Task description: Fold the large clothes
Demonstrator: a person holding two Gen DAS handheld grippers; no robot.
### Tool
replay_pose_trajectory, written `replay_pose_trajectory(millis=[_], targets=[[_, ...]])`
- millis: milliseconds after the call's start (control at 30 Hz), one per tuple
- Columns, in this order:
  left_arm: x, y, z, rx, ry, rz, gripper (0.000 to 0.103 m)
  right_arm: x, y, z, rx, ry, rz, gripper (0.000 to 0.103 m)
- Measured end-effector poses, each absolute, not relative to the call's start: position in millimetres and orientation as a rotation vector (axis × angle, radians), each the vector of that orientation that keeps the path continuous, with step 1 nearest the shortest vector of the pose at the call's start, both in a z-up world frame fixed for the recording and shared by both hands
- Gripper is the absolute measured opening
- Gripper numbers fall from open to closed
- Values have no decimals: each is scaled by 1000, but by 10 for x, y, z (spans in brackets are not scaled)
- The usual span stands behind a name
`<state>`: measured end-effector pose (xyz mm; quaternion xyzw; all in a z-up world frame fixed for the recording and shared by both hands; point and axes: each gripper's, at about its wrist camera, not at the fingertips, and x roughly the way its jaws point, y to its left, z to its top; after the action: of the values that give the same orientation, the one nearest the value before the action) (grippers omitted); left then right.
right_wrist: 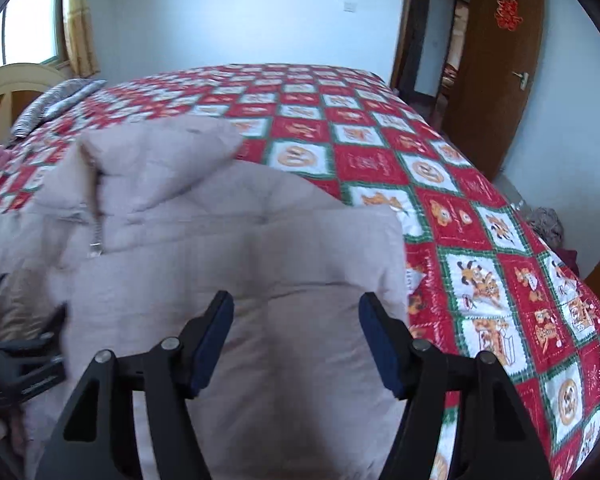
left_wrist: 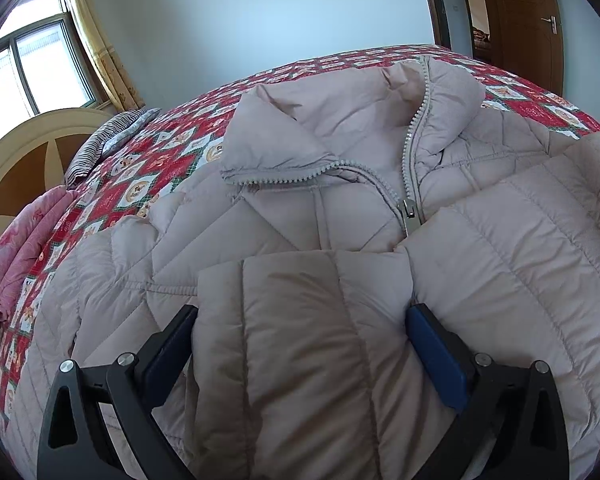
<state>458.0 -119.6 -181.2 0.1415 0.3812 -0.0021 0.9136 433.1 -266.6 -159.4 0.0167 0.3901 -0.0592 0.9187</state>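
A beige quilted puffer jacket (left_wrist: 320,208) lies front up on the bed, its zipper (left_wrist: 410,216) partly done up and the collar spread open. One sleeve (left_wrist: 292,380) is folded across the chest, and my left gripper (left_wrist: 303,311) is shut on it, both blue pads pressing its sides. The other sleeve (left_wrist: 520,240) lies folded over on the right. In the right wrist view my right gripper (right_wrist: 296,299) hovers open over a folded part of the jacket (right_wrist: 220,240), with no pad touching the fabric. The left tool's black body (right_wrist: 24,360) shows blurred at the left edge.
A red, white and green patterned quilt (right_wrist: 460,240) covers the bed. A pink folded blanket (left_wrist: 20,248) and a striped pillow (left_wrist: 112,140) lie by the round headboard (left_wrist: 20,168). The bed's edge drops off right of the jacket, toward a brown door (right_wrist: 496,72).
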Motion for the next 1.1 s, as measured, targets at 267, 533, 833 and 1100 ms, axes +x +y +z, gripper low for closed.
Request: replay_pose_trajectory(millis=[267, 533, 833, 1100], targets=[[4582, -1198, -1815, 291, 785, -4, 102, 4235, -1970, -1875, -37, 851, 7, 74], [4582, -1203, -1816, 295, 785, -2, 102, 4294, -1991, -2138, -22, 865, -12, 76], [4584, -1183, -1788, 286, 797, -12, 102, 4270, -1950, -2157, -31, 855, -22, 77], [4203, -545, -1311, 316, 735, 59, 102, 4261, -1954, -2159, -30, 849, -26, 78]])
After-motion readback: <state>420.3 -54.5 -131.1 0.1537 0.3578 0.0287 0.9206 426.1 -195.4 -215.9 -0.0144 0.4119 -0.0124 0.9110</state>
